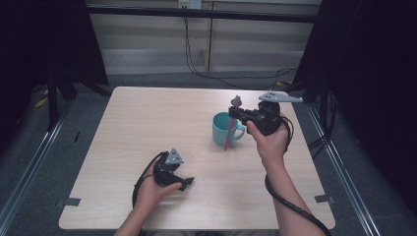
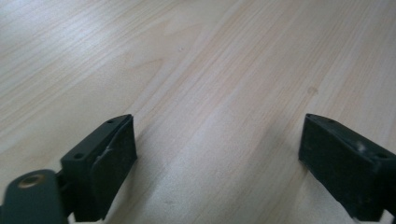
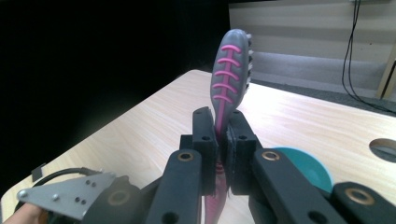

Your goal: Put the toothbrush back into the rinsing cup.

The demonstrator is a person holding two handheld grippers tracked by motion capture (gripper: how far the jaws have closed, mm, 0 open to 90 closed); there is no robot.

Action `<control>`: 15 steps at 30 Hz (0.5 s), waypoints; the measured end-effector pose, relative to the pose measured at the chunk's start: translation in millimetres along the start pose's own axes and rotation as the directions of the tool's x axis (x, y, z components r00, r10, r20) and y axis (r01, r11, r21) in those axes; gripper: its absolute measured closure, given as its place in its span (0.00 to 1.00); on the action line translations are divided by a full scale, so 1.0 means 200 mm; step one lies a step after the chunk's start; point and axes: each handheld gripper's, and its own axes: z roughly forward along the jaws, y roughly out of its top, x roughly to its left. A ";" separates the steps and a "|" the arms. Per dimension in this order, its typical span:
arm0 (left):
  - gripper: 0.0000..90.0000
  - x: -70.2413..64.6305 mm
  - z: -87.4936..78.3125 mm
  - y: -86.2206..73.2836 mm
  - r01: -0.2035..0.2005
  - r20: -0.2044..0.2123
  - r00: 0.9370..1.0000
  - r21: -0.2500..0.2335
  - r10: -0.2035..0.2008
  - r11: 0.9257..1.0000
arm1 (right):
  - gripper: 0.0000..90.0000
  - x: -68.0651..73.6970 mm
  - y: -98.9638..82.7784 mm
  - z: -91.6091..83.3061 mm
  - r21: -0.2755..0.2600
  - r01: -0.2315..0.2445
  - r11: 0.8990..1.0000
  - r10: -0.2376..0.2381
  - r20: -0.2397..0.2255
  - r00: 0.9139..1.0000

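The right gripper (image 3: 223, 154) has its jaws pinched on the neck of a pink-and-grey toothbrush (image 3: 229, 79), head up and handle hanging down beside the teal mug (image 1: 225, 129), just over its handle side. The step in hand looks like standing the brush in the mug — so carry the handle tip back over the mug's rim, centre it above the opening, keep the brush near upright, and lower before letting go. The left gripper (image 1: 186, 182) rests on the worktop (image 1: 147, 123) well to the mug's near left, jaws spread and empty — it could steady the mug if it tips.
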 end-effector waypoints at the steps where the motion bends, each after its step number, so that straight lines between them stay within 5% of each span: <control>1: 0.10 0.00 0.00 0.00 0.002 0.006 1.000 -0.005 -0.001 1.000 | 0.94 0.00 0.01 0.00 -0.003 0.005 1.000 -0.005 -0.001 1.000; 15: 0.00 -0.01 0.02 0.00 -0.008 0.016 1.000 0.008 0.008 1.000 | 0.94 -0.01 0.09 0.02 -0.031 0.028 0.999 -0.027 0.027 0.999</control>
